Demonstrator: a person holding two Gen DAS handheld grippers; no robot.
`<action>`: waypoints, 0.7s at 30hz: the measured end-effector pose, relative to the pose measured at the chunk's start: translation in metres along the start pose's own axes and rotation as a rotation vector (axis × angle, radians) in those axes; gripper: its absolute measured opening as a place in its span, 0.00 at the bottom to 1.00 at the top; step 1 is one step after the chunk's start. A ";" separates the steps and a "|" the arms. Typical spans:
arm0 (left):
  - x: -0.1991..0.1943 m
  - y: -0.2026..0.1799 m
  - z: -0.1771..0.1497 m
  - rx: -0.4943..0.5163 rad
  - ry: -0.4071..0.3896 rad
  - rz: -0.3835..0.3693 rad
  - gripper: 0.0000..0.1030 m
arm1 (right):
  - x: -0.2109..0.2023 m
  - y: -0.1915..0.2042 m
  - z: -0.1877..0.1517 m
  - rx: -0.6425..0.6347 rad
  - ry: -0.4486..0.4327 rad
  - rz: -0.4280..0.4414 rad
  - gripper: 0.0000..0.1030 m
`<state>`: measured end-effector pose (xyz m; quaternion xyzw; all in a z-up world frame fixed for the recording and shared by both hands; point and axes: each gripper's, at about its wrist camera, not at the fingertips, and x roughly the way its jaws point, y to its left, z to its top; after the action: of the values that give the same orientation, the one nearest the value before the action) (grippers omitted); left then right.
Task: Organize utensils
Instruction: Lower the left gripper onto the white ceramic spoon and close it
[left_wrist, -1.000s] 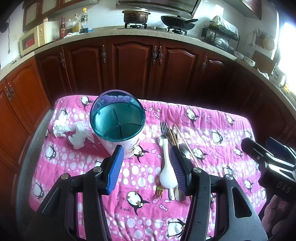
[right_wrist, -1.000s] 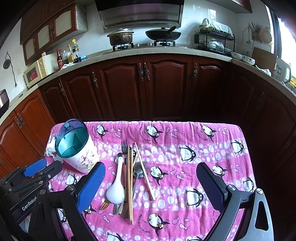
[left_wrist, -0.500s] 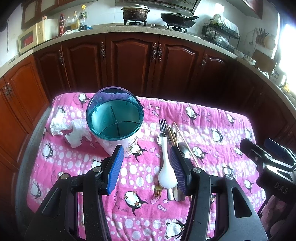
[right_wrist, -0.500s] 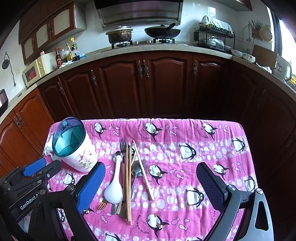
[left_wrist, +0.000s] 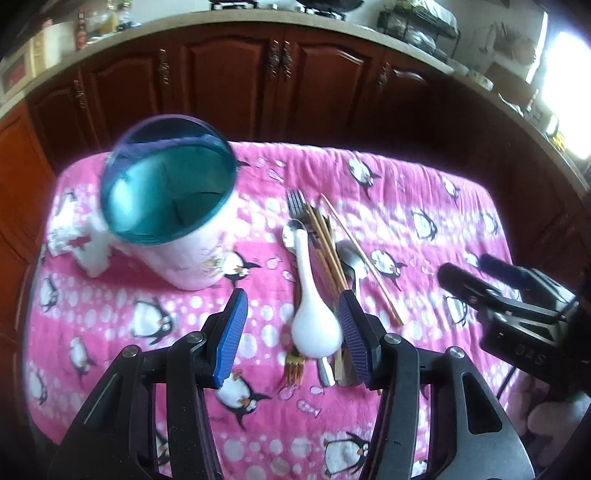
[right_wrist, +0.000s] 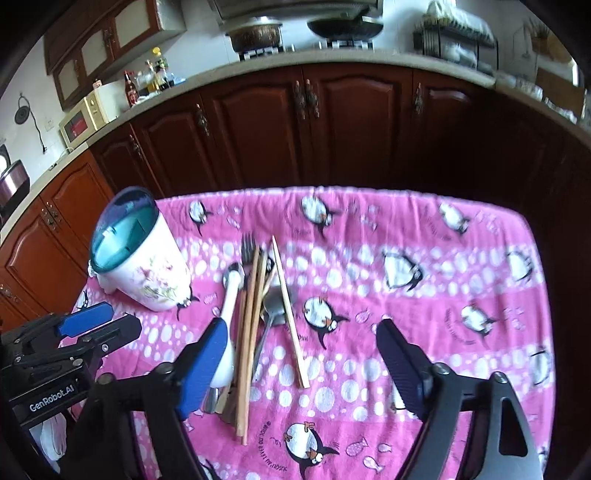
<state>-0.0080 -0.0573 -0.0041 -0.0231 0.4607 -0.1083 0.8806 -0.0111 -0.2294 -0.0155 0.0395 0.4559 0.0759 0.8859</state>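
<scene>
A white utensil holder with a teal divided rim (left_wrist: 168, 192) (right_wrist: 138, 254) stands at the table's left. Right of it lies a pile of utensils: a white ceramic spoon (left_wrist: 314, 317) (right_wrist: 231, 291), a fork (left_wrist: 297, 203) (right_wrist: 248, 245), wooden chopsticks (left_wrist: 327, 247) (right_wrist: 251, 314), one loose chopstick (left_wrist: 360, 258) (right_wrist: 290, 314) and a metal spoon (left_wrist: 351, 258) (right_wrist: 275, 306). My left gripper (left_wrist: 293, 332) is open, low over the white spoon's bowl. My right gripper (right_wrist: 301, 363) is open over the pile's near end. Both are empty.
A pink penguin-print cloth (left_wrist: 424, 229) (right_wrist: 424, 295) covers the table. Crumpled white tissue (left_wrist: 74, 236) lies left of the holder. Dark wooden cabinets (right_wrist: 314, 122) run behind the table. The other gripper shows at each view's side (left_wrist: 509, 295) (right_wrist: 70, 332).
Both grippers have moved forward and down toward the utensil pile. Nothing on the table has moved, and both grippers stay open.
</scene>
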 end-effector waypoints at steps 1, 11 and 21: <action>0.008 -0.002 0.002 0.013 0.011 -0.003 0.41 | 0.007 -0.004 0.001 0.012 0.014 0.025 0.61; 0.083 -0.012 0.027 0.029 0.127 0.023 0.31 | 0.067 -0.022 0.027 0.011 0.078 0.116 0.51; 0.127 -0.015 0.048 0.052 0.175 0.080 0.24 | 0.120 -0.024 0.056 -0.031 0.148 0.193 0.51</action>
<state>0.0988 -0.1018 -0.0774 0.0279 0.5336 -0.0865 0.8409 0.1053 -0.2323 -0.0824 0.0640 0.5131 0.1706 0.8388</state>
